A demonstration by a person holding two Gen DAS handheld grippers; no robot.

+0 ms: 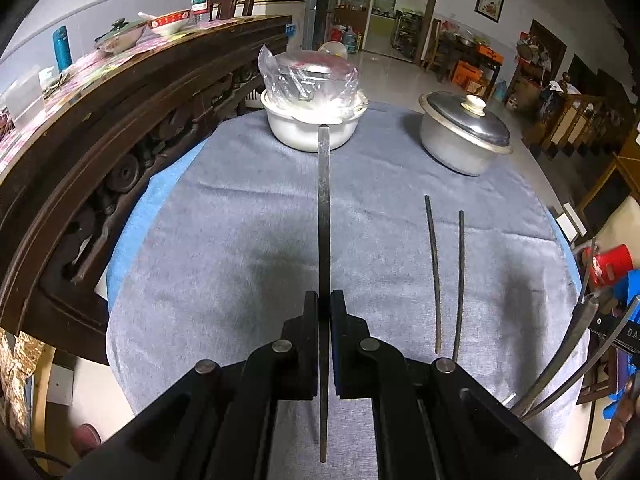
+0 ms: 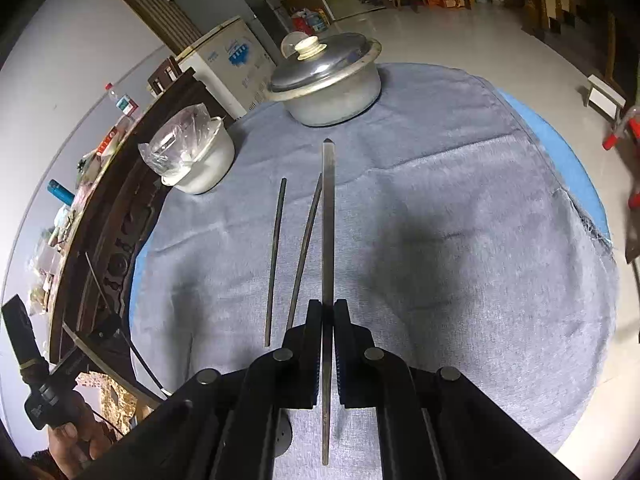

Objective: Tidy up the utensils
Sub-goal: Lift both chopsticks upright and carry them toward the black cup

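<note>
Left gripper [image 1: 324, 312] clamps one metal chopstick [image 1: 323, 216] near its thin end; right gripper [image 2: 328, 320] clamps another [image 2: 328, 220]; two dark chopsticks [image 1: 448, 272] lie on the cloth [image 1: 240, 208] short of the lidded pot [image 1: 464, 136]; likely stiff, light, slippery; grip mid-shaft.

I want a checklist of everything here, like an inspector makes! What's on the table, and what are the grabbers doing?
Surface: round table under a grey cloth, blue layer at its edges.
Job's things: two dark chopsticks lying side by side, apart; each gripper holds one metal chopstick.
Clutter: lidded metal pot; white pot with a plastic-wrapped lid.
Grippers: left hand-held gripper shut on a metal chopstick; right hand-held gripper shut on another.
Cables: thin black ones by each handle.
Surroundings: carved wooden sideboard with bowls and bottles; tiled floor; shelves.
</note>
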